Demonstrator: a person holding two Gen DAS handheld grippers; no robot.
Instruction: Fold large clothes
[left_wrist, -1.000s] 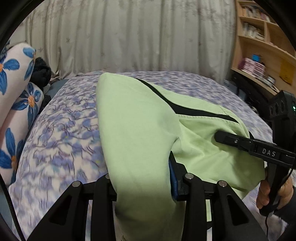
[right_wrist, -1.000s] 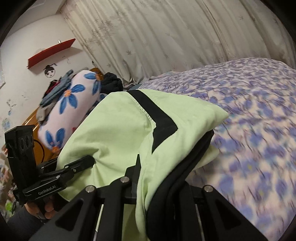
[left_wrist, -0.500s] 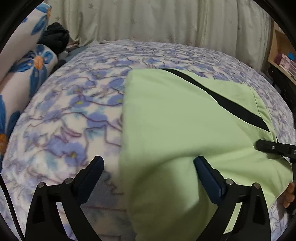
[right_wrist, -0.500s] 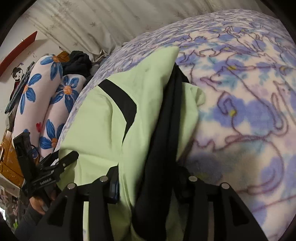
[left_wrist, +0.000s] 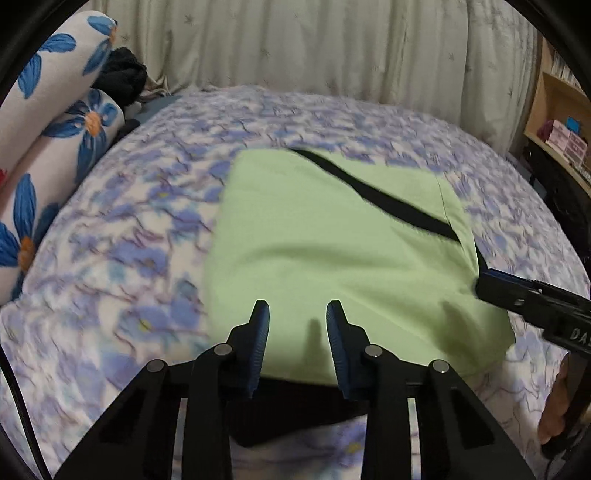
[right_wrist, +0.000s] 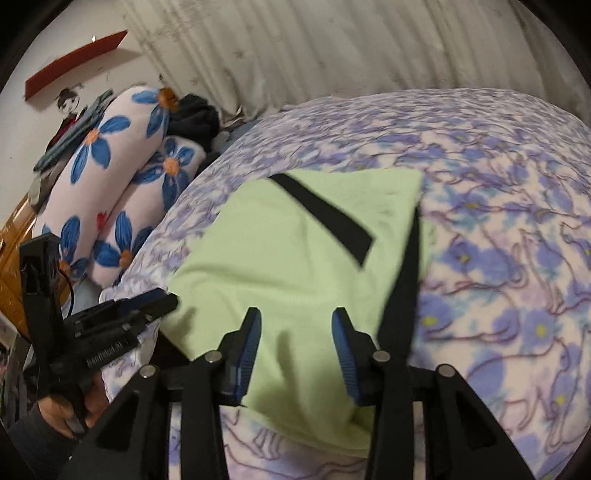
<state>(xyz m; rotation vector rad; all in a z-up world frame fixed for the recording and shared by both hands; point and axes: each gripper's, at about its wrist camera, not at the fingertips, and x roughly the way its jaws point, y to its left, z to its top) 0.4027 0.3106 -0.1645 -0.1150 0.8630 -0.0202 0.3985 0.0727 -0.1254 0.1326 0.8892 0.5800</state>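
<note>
Folded green garment (left_wrist: 332, 243) flat on bed (left_wrist: 147, 229)
Left gripper (left_wrist: 297, 325) and right gripper (right_wrist: 295, 332) hover over near edge — fingers apart, holding nothing.

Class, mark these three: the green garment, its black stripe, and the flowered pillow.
green garment (left_wrist: 314, 251), left wrist view, flat middle of the top layer
black stripe (right_wrist: 325, 214), right wrist view, middle of the band
flowered pillow (right_wrist: 110, 147), right wrist view, upper pillow's side

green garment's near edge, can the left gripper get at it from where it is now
Probably yes. The left gripper hangs with jaws open right above the near edge of the folded green garment, with nothing between them. The right gripper is off to the side.
</note>
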